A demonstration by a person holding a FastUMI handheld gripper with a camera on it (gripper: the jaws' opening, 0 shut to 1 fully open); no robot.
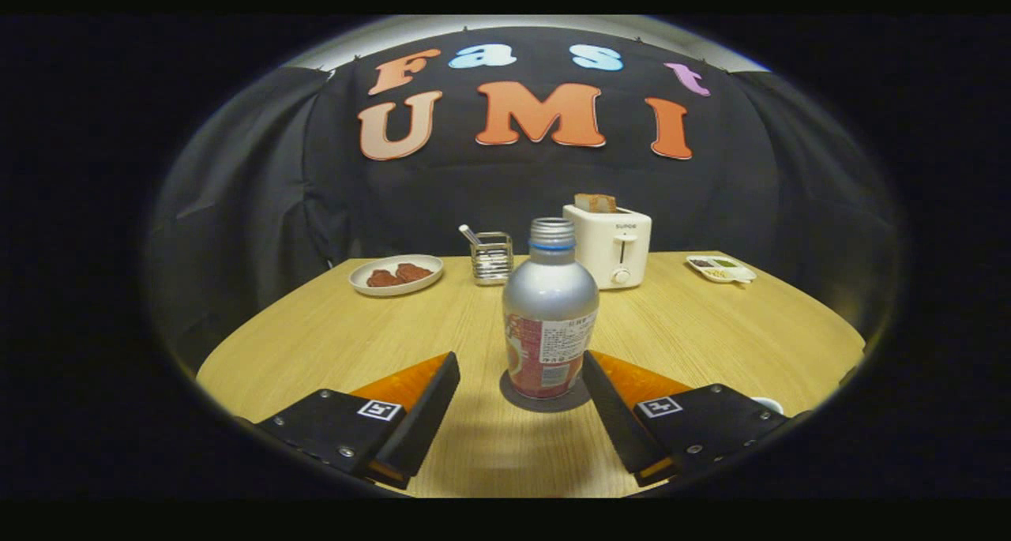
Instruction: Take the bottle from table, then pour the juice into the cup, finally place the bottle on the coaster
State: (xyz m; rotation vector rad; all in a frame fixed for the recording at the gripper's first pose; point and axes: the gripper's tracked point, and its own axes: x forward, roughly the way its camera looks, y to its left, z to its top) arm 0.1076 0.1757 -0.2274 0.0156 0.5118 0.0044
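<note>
A silver bottle [550,304] with a red label and a blue ring under its ridged top stands upright on a dark round coaster [517,396] on the wooden table [332,336]. My gripper [520,363] is open, with one finger on each side of the bottle's lower part. The left finger [430,399] stands clearly apart from the bottle. The right finger [608,399] is very close to the label. A white rim, perhaps the cup [768,404], peeks out behind the right finger's body.
Beyond the bottle stand a white toaster [612,245] with bread in it and a small wire holder [491,258] with a utensil. A white plate [396,275] with brown food lies at the back left, a small divided dish [720,268] at the back right.
</note>
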